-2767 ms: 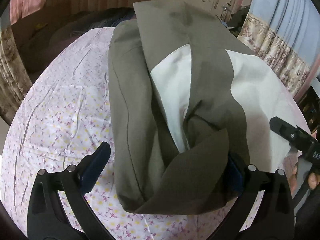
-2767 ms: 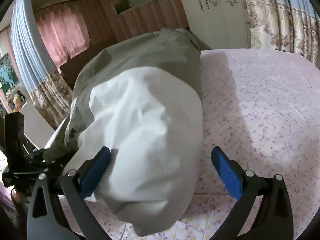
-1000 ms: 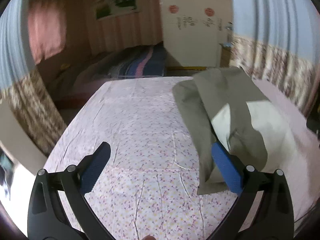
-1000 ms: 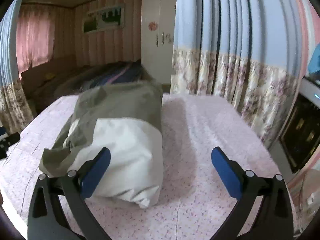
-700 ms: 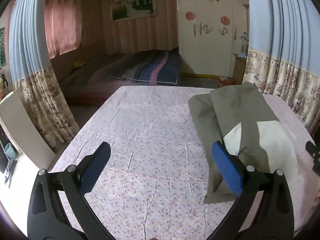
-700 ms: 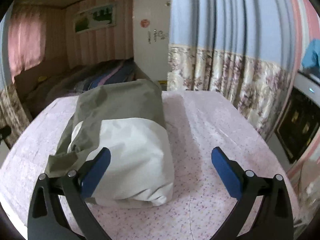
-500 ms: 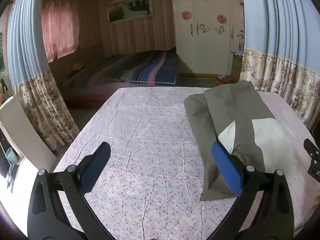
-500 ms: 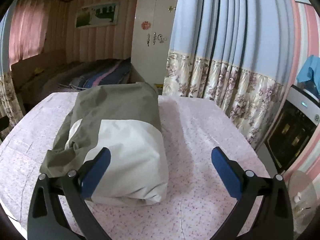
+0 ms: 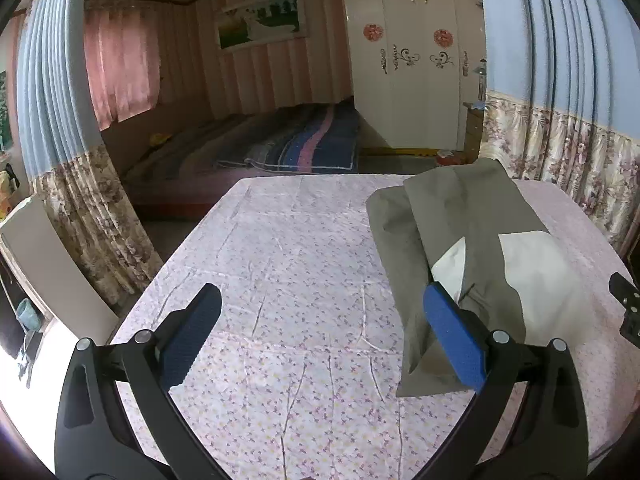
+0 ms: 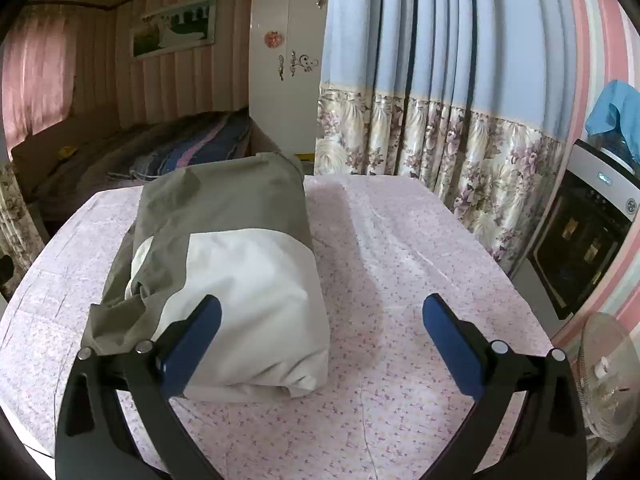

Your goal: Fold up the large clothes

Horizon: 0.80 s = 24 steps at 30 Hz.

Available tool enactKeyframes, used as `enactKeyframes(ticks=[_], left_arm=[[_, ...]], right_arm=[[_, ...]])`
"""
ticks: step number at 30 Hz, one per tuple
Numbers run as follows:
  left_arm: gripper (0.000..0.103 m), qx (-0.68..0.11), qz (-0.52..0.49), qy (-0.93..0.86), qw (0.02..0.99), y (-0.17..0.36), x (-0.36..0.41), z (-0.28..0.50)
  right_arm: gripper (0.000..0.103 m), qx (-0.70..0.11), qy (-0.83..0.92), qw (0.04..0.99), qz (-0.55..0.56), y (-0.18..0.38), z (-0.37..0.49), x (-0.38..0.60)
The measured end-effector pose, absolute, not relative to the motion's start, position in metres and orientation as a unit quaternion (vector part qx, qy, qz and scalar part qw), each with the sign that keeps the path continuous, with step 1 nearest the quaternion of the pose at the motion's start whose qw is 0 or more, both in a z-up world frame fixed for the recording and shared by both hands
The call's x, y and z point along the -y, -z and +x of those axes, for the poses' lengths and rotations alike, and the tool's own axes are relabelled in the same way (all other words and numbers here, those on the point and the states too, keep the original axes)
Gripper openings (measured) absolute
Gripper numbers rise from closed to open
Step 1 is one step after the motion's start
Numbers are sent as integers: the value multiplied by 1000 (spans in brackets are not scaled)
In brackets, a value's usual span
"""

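A large olive and white garment (image 9: 472, 240) lies folded into a long bundle on the floral-covered table (image 9: 280, 280), at the right in the left wrist view. It sits left of centre in the right wrist view (image 10: 236, 264). My left gripper (image 9: 322, 336) is open and empty, held back above the table's near side, left of the bundle. My right gripper (image 10: 320, 340) is open and empty, held back from the bundle's white near end. A part of the right gripper (image 9: 626, 312) shows at the right edge of the left wrist view.
A bed with a striped blanket (image 9: 296, 144) lies beyond the table. A white wardrobe (image 9: 408, 72) stands at the back. Floral curtains (image 10: 440, 148) hang right of the table. An oven (image 10: 592, 236) and a fan (image 10: 608, 376) stand at the right.
Both grippers have pulled back and up from the folded garment, which they stood close against 2.8 s ago. The bundle lies still on the table.
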<state>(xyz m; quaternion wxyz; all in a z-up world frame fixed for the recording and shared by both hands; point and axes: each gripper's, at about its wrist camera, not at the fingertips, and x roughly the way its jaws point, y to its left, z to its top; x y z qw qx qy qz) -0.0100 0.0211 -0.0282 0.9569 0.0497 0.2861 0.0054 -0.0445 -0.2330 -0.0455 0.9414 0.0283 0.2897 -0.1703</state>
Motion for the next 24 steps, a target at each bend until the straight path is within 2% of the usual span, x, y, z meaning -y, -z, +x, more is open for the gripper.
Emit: enactKeyframes(ticks=[24], left_arm=[[100, -294, 40, -3, 955, 27, -29, -8]], right_arm=[[101, -278, 167, 946, 32, 31, -47, 229]])
